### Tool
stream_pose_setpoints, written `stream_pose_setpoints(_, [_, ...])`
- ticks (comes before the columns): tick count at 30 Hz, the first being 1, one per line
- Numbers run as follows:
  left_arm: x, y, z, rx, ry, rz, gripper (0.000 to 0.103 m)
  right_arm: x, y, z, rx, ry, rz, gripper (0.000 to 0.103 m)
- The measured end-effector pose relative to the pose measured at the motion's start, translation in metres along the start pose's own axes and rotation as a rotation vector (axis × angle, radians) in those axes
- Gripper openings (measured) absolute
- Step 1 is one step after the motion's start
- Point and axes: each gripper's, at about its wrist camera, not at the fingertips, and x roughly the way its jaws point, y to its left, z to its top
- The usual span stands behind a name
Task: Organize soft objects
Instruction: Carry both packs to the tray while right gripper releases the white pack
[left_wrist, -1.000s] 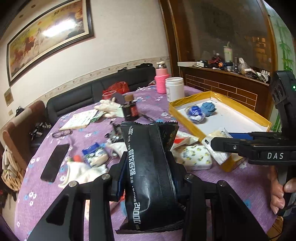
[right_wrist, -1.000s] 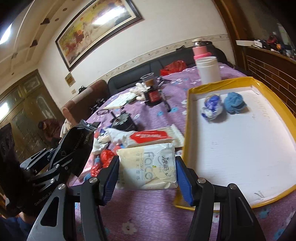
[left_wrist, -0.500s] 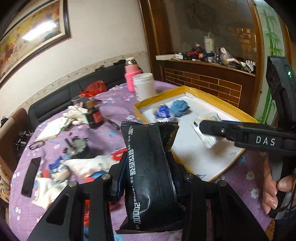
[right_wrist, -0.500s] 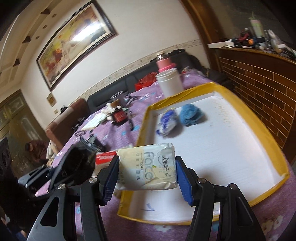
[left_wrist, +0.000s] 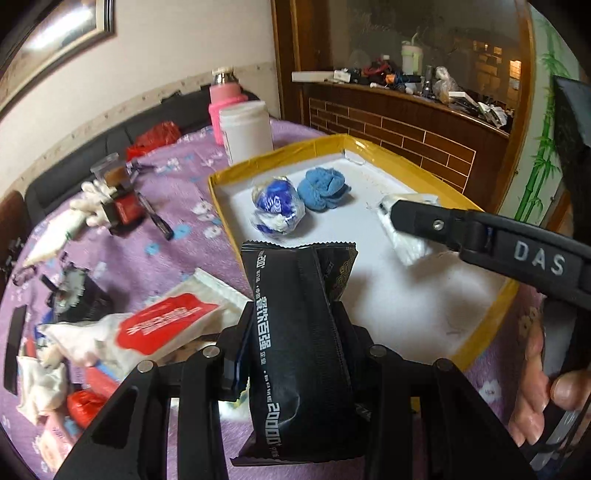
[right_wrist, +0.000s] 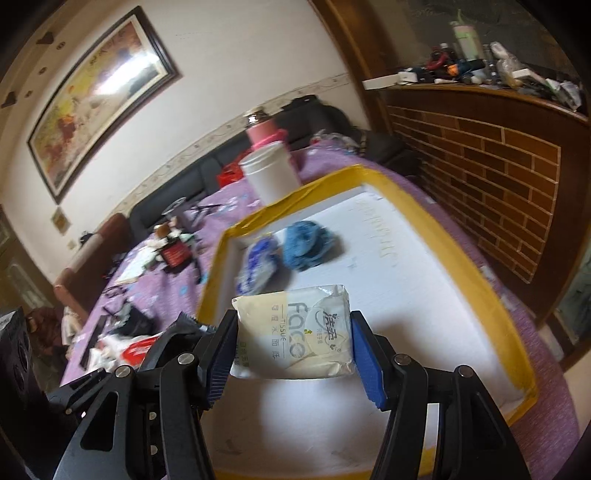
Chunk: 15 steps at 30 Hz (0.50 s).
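Both loads have swung in over the yellow-rimmed tray (right_wrist: 491, 291) at frame centre: our left claw (left_wrist: 295, 354) pinching the black packet (left_wrist: 295, 332), our right claw (right_wrist: 291, 343) pinching the tissue pack (right_wrist: 295, 336), so release looks next.

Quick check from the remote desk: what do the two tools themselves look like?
Both are black, angular linkage frames with silver pivot bolts. The right tool carries ribbed blue pads; white "DAS" lettering marks its side. The left tool shows a blue pad edge too. No cables or sleeves visible.
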Motion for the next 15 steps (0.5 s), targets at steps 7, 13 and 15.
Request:
stream_pose_setpoints(7, [0.008,-0.004,0.005,0.005,-0.030,0.009,0.037,0.013,-0.001,-0.003,-0.032,0.006,-0.057,0.064])
stream_pose_setpoints(13, [0.013,-0.016,0.006,0.049,-0.026,-0.056,0.038,0.016,-0.008,-0.002,-0.019,-0.006,-0.094,0.065])
stream_pose_setpoints(15, [0.013,-0.018,0.005,0.063,-0.029,-0.054,0.038,0.018,-0.009,-0.002,-0.011,0.000,-0.092,0.065])
